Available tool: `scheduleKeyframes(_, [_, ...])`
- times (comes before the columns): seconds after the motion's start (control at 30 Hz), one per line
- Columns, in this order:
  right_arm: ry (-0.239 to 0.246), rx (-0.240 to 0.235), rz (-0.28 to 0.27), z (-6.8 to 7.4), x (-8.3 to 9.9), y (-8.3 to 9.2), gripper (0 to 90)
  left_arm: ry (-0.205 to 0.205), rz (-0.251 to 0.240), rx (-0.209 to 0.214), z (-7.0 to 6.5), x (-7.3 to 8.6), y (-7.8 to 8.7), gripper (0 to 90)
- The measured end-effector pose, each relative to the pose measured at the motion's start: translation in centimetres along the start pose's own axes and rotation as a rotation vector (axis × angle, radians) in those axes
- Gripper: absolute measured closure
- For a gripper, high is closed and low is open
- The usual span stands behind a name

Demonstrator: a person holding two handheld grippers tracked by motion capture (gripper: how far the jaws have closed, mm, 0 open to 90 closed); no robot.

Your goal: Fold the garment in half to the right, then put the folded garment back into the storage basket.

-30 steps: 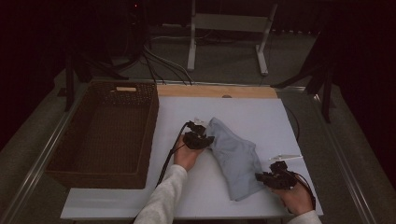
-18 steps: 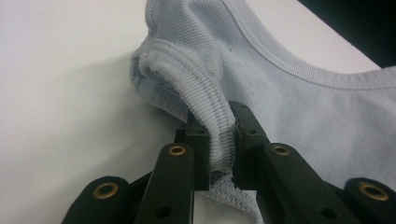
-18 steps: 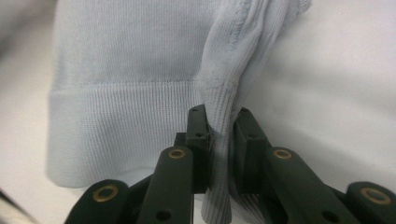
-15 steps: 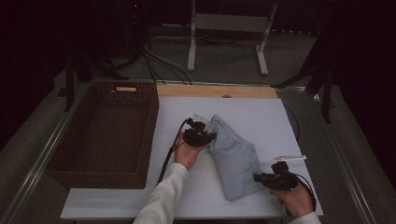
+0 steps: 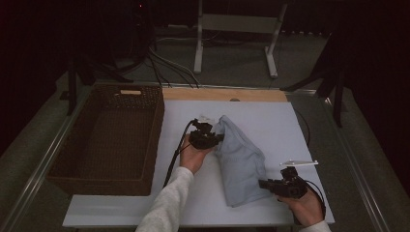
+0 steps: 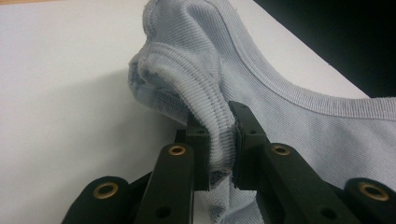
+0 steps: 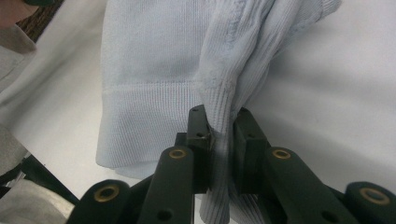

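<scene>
Near the desk's front right corner, your right gripper (image 5: 263, 183) clamps the ribbed hem of the pale blue garment (image 5: 239, 162). Farther in, mid-desk, your left gripper (image 5: 218, 138) pinches its ribbed collar beside the wicker basket (image 5: 109, 140).

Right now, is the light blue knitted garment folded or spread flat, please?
Folded: the light blue knitted garment lies as a narrow doubled strip on the white table, its ribbed hem layered in the right gripper view.
</scene>
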State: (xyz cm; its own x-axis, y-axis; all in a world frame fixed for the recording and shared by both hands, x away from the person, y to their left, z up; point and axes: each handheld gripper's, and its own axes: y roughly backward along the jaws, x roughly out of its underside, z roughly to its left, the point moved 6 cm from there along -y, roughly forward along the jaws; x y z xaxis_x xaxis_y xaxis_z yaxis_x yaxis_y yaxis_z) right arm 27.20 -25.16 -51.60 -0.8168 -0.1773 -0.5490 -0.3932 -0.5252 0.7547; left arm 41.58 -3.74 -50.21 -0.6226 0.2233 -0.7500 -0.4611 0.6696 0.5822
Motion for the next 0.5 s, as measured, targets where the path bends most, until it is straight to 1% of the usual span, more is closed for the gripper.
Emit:
scheduleKeyframes(0.27, [0.005,-0.006,0.001,0.21,-0.07,-0.08,80.1,0.003,-0.006,0.005,-0.08,-0.23,0.22,80.1])
scheduleKeyframes(0.5, [0.0,-0.026,-0.004,0.69,-0.22,-0.15,80.1,0.012,-0.016,0.007,0.11,-0.58,0.61,80.2])
